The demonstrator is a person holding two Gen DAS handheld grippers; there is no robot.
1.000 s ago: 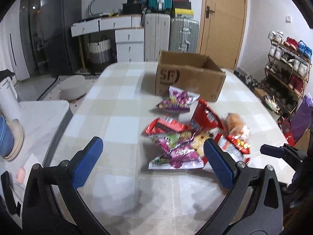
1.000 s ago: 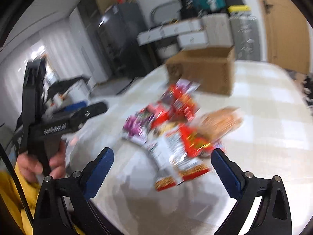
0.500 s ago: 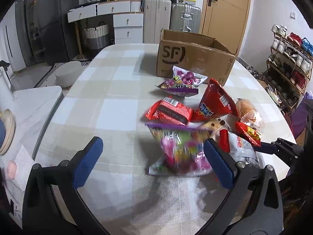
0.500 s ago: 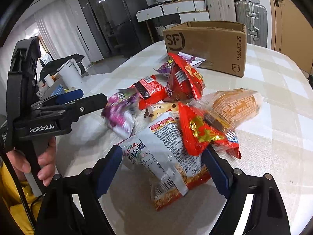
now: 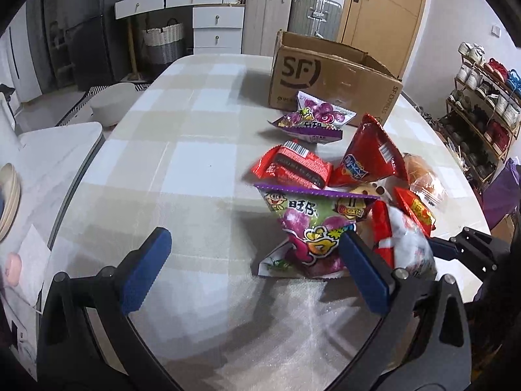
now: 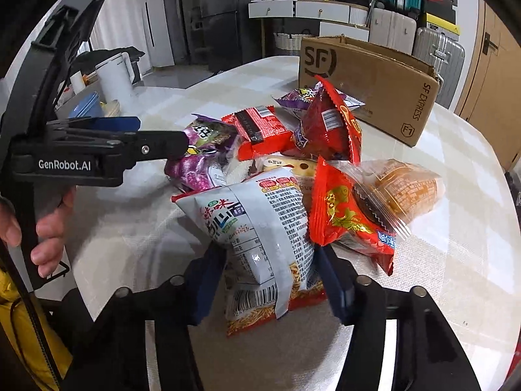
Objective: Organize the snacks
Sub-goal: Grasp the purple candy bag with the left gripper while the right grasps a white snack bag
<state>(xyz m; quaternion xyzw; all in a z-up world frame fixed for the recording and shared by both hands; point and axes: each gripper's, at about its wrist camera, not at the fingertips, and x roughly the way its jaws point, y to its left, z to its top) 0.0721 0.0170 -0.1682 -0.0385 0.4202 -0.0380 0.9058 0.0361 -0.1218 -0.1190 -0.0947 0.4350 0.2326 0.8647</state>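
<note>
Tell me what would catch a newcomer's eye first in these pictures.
The heap of bright snack bags on the checked table comes first, with the right gripper and its jaws, which have just been closing, pinching the white noodle-snack bag at the near edge. Behind the heap stands the open cardboard SF box. The left gripper hovers with jaws wide beside the purple candy bag.

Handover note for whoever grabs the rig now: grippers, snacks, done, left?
Right hand-held gripper: jaws just closed on the white noodle packet, which sits between the pads.
Left hand-held gripper: open, beside the purple candy bag, holding nothing.
The other snacks lie piled on the table in front of the SF cardboard box.
Done: no snack seen inside the box from these views.
Left: likely move every packet into the box.
</note>
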